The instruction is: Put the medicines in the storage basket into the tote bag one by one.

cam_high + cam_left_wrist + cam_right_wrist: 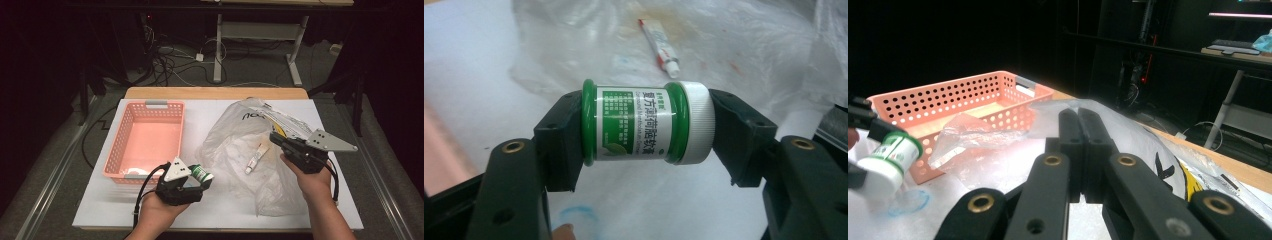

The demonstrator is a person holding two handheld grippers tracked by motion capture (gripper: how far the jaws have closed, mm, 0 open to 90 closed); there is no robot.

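Altogether one green jar (644, 122), one tube (255, 158), one basket (145, 142), one plastic bag (235, 140).

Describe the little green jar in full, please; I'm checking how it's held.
The jar is small and green, plastic by its look, with a white ribbed cap and a white-and-green label printed with text. It lies on its side, clamped end to end by the left gripper: one of the black fingers presses its base, the other its cap. It hangs above the white table, right of the pink basket.

Basket (146, 137) left of bag (235, 150); tube (256, 156) on bag.
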